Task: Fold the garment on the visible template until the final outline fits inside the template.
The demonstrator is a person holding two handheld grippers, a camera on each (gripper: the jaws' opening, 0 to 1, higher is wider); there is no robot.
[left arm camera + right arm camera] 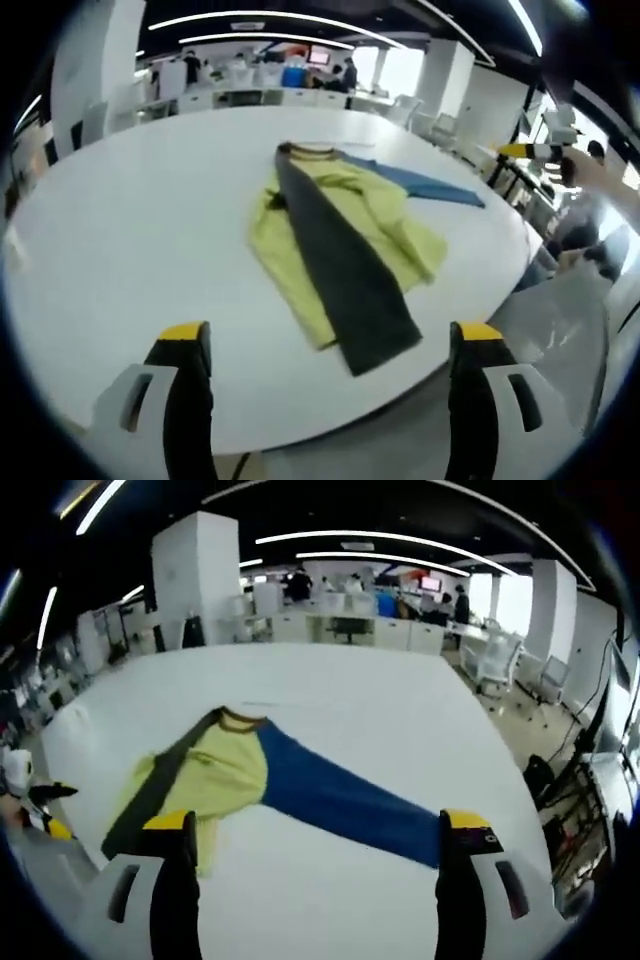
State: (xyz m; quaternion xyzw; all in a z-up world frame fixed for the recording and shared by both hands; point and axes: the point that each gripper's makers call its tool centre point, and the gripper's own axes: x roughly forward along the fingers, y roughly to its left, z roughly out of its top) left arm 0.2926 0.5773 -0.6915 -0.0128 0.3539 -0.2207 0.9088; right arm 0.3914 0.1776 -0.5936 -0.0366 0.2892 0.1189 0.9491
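Both views high above table (120, 230), opposite edges, looking inward, sharing garment (340, 240)

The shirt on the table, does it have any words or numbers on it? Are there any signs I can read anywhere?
No readable text.
The garment on the white table: yellow-green, dark grey and blue panels, no print showing.
Both grippers: yellow-tipped, no lettering legible.
Bright screens in the far office: too small and blurred to read.

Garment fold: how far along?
Early. The garment lies partly gathered on the white table, yellow-green body bunched, blue sleeve spread. In hand: nothing; left gripper and right gripper are open above it. Left: all remaining folds; no template outline discernible.
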